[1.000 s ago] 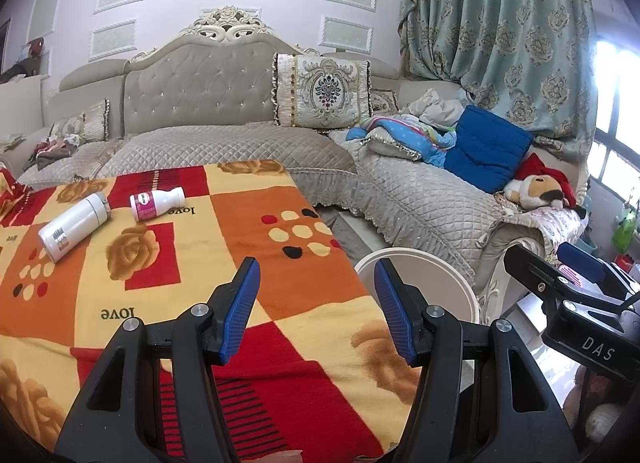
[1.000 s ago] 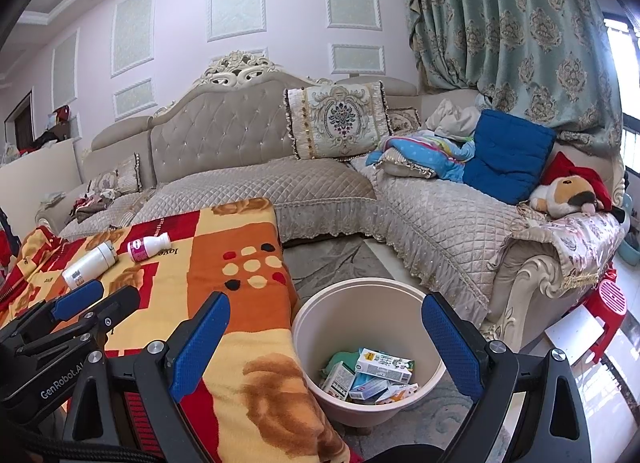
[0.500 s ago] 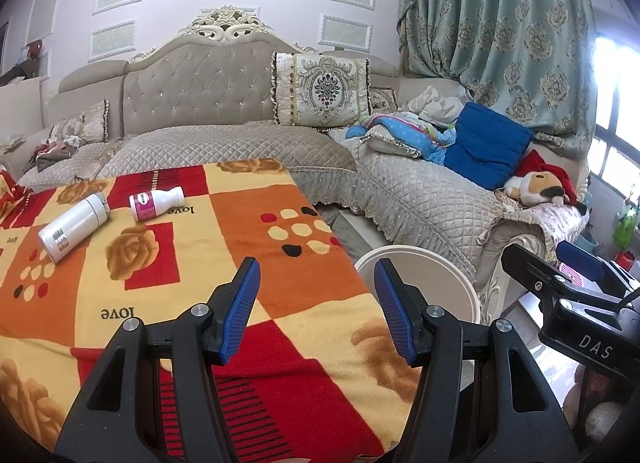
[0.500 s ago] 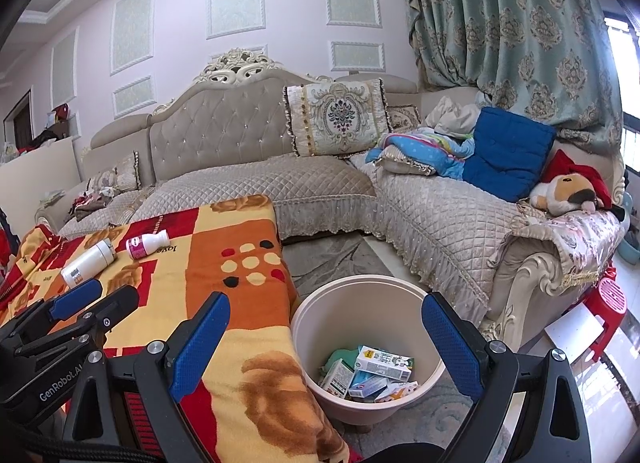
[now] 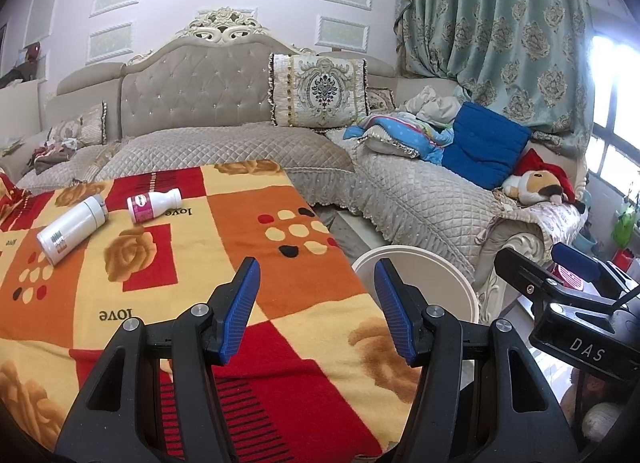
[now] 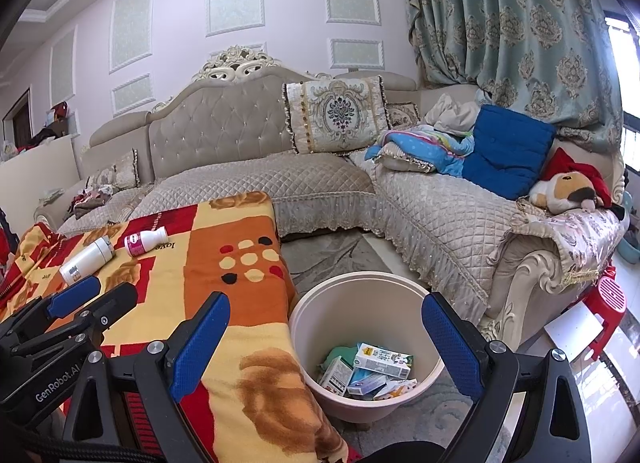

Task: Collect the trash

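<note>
Inside bin [image 6: 416, 303]: small cartons [image 6: 368, 369], wrappers.

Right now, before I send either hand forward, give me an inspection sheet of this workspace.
Surface: patterned blanket covering the table, lying flat.
Job's things: white bottle and pink-labelled bottle lie on their sides at the far left, apart from each other; cream bin stands on the floor beside the table, cartons already inside.
Clutter: nothing else seen on the blanket.
Grippers: left tongs open, empty, above the blanket; right tongs open wide, empty, above the bin.
Cables: nothing seen.
Surroundings: quilted sofa with cushions, bedding and a plush toy; curtain; red stool.
</note>
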Motion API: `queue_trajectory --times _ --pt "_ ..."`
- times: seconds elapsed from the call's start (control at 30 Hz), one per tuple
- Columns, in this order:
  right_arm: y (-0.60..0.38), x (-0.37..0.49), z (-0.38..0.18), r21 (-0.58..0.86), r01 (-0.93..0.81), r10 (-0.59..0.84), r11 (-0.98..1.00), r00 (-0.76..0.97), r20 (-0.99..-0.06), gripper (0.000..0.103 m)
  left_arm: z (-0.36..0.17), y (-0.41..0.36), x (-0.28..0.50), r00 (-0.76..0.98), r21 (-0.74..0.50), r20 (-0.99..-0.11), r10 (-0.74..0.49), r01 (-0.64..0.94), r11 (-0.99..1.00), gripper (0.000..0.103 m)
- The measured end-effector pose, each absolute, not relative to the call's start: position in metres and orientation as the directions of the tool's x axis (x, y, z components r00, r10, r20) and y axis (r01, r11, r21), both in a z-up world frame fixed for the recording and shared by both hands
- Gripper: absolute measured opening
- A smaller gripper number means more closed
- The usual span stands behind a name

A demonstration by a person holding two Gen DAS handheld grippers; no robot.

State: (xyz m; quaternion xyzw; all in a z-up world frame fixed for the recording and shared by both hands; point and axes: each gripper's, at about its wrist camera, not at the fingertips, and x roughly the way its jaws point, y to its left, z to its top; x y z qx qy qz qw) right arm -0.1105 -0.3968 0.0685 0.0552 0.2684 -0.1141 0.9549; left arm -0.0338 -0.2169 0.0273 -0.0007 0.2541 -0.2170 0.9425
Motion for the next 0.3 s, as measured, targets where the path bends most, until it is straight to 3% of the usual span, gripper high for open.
queue_trajectory --times 0.3 --pt "-0.399 -0.102 0.059 0.041 0.254 -0.19 0.966 0.813 -0.55 0.096 0.015 -0.218 -0.023 0.755 -0.113 -0.5 -0.424 0.429 0.896 0.058"
